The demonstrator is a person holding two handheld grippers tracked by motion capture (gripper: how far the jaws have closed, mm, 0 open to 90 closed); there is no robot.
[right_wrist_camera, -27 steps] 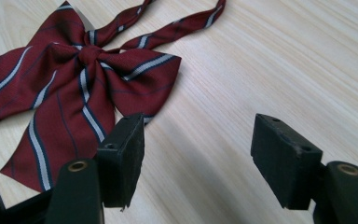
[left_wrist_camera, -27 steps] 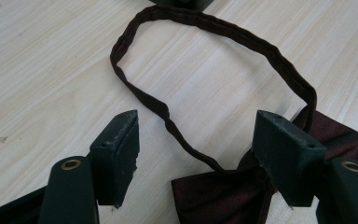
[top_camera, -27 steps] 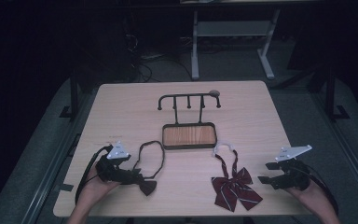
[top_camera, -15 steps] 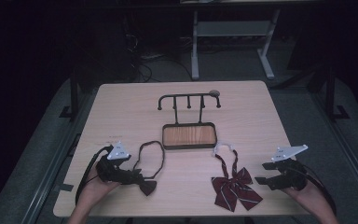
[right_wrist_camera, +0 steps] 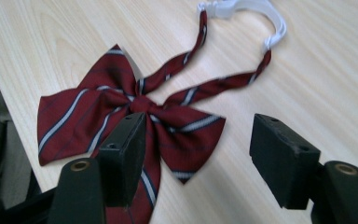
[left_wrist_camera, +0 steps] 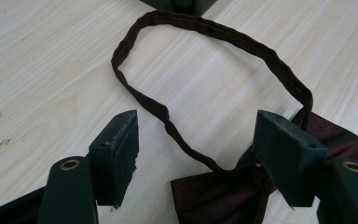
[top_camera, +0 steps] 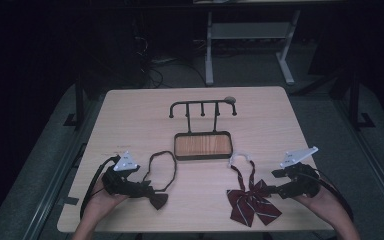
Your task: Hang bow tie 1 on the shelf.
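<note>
A dark brown bow tie [top_camera: 157,200] [left_wrist_camera: 214,196] lies at the table's front left, its neck loop [top_camera: 162,165] [left_wrist_camera: 205,88] spread on the wood. My left gripper [top_camera: 142,190] [left_wrist_camera: 196,158] rests low beside it, open, jaws either side of the loop's lower end. A red striped bow tie [top_camera: 252,202] [right_wrist_camera: 121,116] with a white clasp [top_camera: 242,159] [right_wrist_camera: 256,11] lies front right. My right gripper [top_camera: 270,191] [right_wrist_camera: 198,158] is open just right of it, holding nothing.
A black hook rack [top_camera: 202,107] stands on a wooden-floored tray base [top_camera: 202,145] at the table's middle. The table's near edge runs just under both hands. Dark floor and a white frame [top_camera: 250,35] lie beyond the far edge.
Both grippers have edged slightly inward toward their bow ties; the ties themselves have not moved.
</note>
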